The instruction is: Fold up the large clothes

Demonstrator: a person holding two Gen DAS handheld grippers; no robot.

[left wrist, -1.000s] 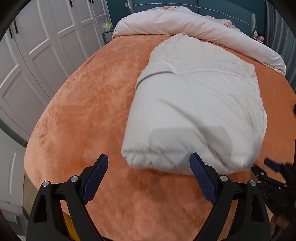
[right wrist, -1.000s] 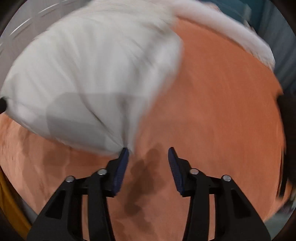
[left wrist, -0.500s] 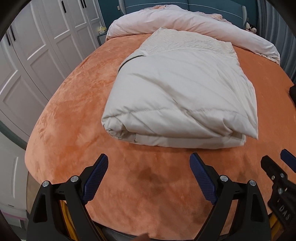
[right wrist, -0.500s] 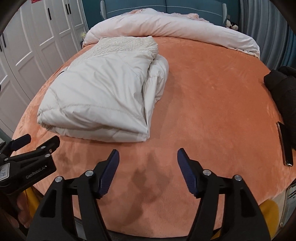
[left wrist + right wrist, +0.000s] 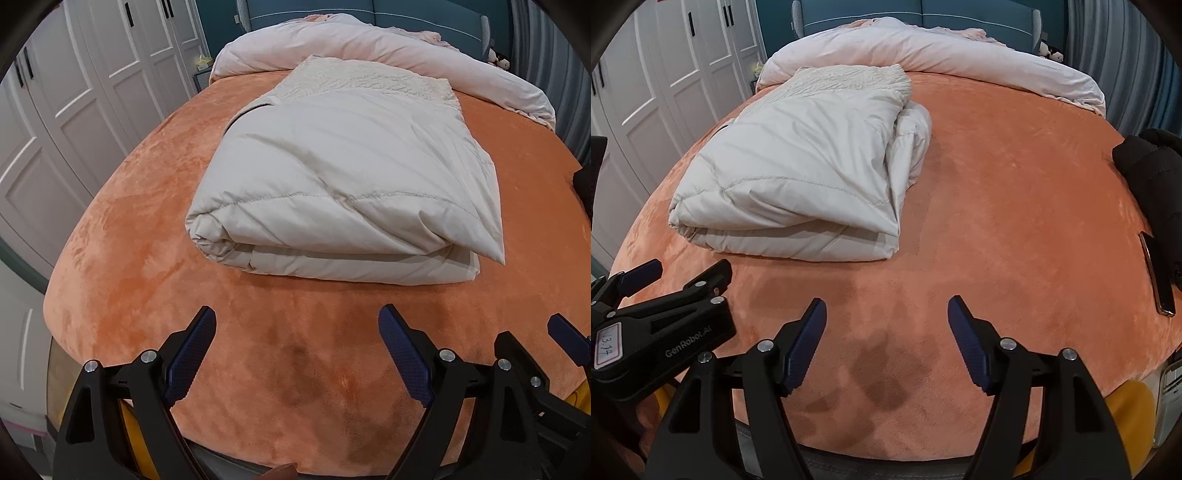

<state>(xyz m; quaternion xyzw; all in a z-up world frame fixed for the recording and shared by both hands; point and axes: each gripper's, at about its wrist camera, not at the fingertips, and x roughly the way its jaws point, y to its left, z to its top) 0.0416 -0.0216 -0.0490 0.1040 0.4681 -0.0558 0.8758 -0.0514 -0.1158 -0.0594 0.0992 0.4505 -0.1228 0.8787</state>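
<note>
1. Across the centre of the left wrist view, a cream quilted down coat lies folded into a thick rectangular bundle on the orange bed cover; in the right wrist view the same bundle sits in the upper left of the frame.
2. Its near edge shows stacked layers with a rounded fold at the left corner, and the textured fleece part lies at the far end, toward the pink duvet at the top of the frame.
3. On the bundle's right side in the right wrist view, some fabric bulges out loosely past the top layer, so that edge looks less tidy than the rest.
4. Low in its own frame, the left gripper hangs with its jaws spread wide and nothing between them, apart from the coat.
5. Likewise the right gripper stands wide and empty over bare cover, near the bundle's front edge but not touching it.
6. At the right edge of the right wrist view lie a black garment and a phone.
7. Judging by this, the cream coat looks essentially folded; what may remain is tucking in the loose side, and possibly folding the black garment.
</note>
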